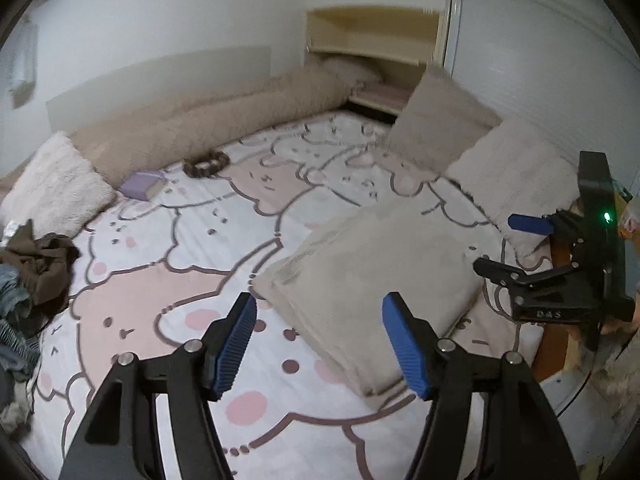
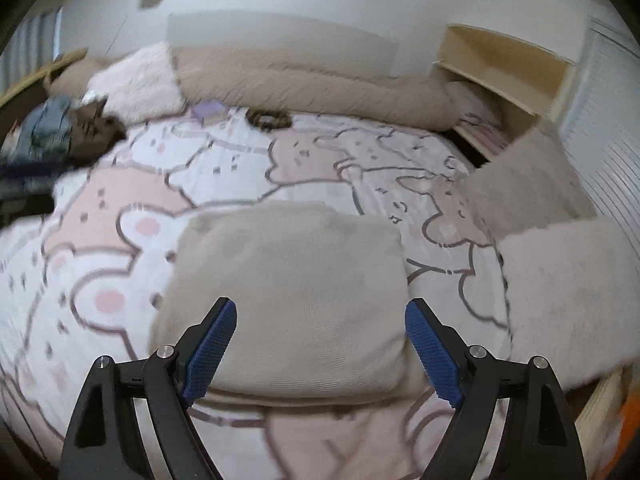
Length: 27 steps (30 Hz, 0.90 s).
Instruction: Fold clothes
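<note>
Two tongs, left (image 1: 320,344) and right (image 2: 320,344), gape empty above one folded garment (image 2: 288,300).

Ahead of your hand-held gripper spreads a bed (image 1: 168,264) with a pink-and-white bear sheet. Far ahead to the left you see a purple book (image 1: 143,185) and, just beside it, a brown ring (image 1: 205,163). A long beige bolster (image 1: 208,120) lines the wall behind them. Fluffy cushions (image 1: 508,172) lean right; a shelf (image 1: 372,36) sits beyond.
</note>
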### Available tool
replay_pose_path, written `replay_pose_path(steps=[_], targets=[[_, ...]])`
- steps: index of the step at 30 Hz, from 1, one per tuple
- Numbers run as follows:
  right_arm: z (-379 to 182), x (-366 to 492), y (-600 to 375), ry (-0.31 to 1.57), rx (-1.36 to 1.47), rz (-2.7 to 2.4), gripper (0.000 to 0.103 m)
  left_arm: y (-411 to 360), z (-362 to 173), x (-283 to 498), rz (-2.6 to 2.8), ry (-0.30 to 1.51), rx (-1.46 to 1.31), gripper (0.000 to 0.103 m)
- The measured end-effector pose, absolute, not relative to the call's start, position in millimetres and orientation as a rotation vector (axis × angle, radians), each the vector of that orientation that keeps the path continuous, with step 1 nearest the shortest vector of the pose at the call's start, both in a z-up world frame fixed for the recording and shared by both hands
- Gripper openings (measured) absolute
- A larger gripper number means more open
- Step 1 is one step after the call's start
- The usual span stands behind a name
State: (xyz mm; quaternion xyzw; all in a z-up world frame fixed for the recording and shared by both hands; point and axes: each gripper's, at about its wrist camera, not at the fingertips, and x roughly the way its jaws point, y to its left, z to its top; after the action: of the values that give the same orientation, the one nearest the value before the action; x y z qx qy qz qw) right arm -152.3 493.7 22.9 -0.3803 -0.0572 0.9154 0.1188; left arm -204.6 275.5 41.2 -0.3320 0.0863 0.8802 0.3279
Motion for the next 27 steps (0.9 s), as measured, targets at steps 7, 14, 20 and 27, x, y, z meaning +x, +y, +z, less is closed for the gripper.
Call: replay_pose_path(steps=[7,14,20,27], targets=[[27,-98,422,-0.088,-0.849,2.712,0.086,193,35,-144,2.477,0.109,-0.713,0.078],[17,-51,347,-0.085,-0.741,2.752,0.095,110,20,-119,2.633,-0.041,-0.740,0.102],[15,-13,291,-0.080,-0.603,2.782,0.100,53,5,-85,2.824,-0.081,-0.694,0.103],[18,16,254,0.079,-0.421,2.963,0.103,21,-8,-49,2.967,-0.023,-0.692,0.103]])
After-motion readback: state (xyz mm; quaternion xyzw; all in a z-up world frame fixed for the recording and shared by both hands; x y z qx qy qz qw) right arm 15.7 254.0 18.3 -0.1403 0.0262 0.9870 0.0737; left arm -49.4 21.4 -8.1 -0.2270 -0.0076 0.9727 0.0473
